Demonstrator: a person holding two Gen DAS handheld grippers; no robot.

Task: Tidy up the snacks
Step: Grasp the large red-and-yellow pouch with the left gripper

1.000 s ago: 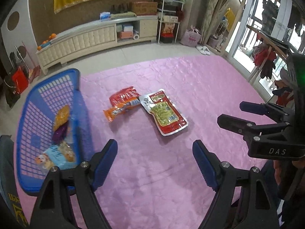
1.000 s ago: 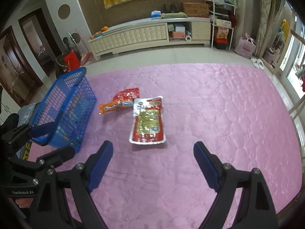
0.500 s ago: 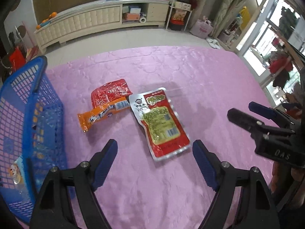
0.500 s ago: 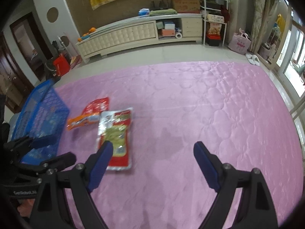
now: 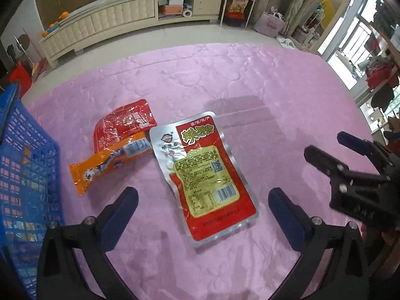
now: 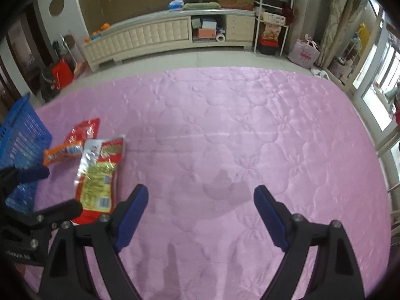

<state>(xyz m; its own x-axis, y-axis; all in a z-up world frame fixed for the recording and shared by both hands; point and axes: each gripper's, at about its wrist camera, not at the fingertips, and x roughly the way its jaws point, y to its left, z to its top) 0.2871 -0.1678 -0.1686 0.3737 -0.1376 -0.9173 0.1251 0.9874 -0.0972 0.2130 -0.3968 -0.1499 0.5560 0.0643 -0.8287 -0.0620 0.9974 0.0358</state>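
The pink quilted bedspread (image 5: 250,80) carries all the work; whether a bed or the floor lies beneath it cannot be told.

The blue mesh basket (image 5: 22,165) stands at its left edge. Several packets show dimly through the mesh, so part of the sorting appears done.

Three snacks remain outside the basket, grouped toward the left side of the bedspread:
- The large red-and-silver pouch (image 5: 205,177) lies flat, label up, nearest the left claw.
- The orange packet (image 5: 107,165) lies between the pouch and the basket, one end touching the pouch.
- The small red packet (image 5: 125,122) lies behind, partly under the orange one.

Left claw (image 5: 202,215): spread wide, holding nothing, with the near part of the pouch lying between its fingers. Contact is not evident.

Right claw (image 6: 200,212): spread wide, holding nothing, over bare bedspread to the right of the snacks.

Judgement: task partly complete; three packets are left to move, and the large pouch looks like the next pick.
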